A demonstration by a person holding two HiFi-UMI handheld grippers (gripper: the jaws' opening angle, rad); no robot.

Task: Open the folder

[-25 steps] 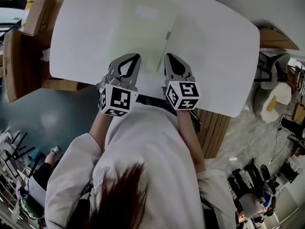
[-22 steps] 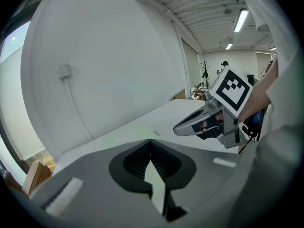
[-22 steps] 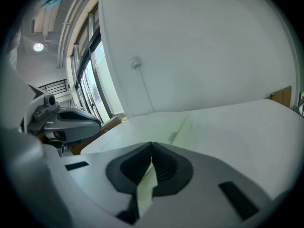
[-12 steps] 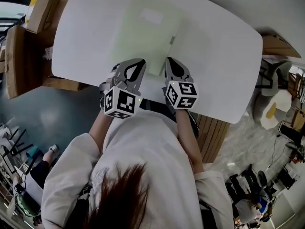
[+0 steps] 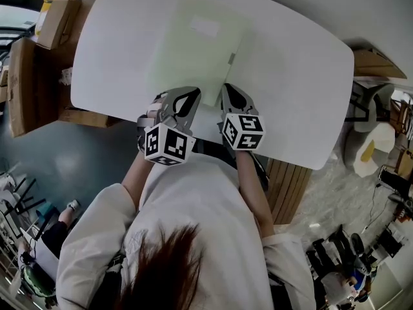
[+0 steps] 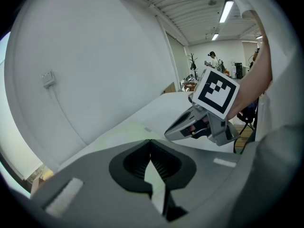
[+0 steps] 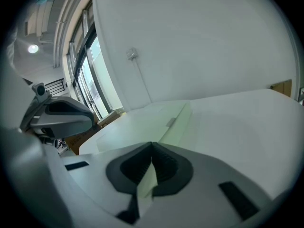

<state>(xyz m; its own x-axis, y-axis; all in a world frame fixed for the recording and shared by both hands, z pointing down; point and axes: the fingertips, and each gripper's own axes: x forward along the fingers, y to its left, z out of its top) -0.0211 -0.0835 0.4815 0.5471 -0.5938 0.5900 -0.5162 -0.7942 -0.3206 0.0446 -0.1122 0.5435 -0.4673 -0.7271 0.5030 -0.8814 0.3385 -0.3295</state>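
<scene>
A pale green folder (image 5: 193, 50) lies flat and closed on the white table (image 5: 297, 76), with a white label (image 5: 205, 24) near its far end and a small tab (image 5: 231, 58) on its right edge. My left gripper (image 5: 192, 93) hovers over the folder's near edge, jaws shut and empty. Just right of it, my right gripper (image 5: 227, 89) is near the folder's near right corner, also shut and empty. In the left gripper view the jaw tips (image 6: 150, 140) meet, with the folder (image 6: 128, 129) beyond. The right gripper view shows closed tips (image 7: 152, 144) and the folder (image 7: 156, 122) ahead.
Cardboard boxes (image 5: 26, 76) stand on the floor left of the table. A wooden panel (image 5: 287, 186) sits below the table's near right edge. A white wall with a cable (image 7: 137, 75) runs behind the table. A person (image 6: 212, 58) stands far off.
Both grippers have sunk and drawn back a little toward the folder's near edge. The left gripper's cube has rolled. The folder has not moved.
</scene>
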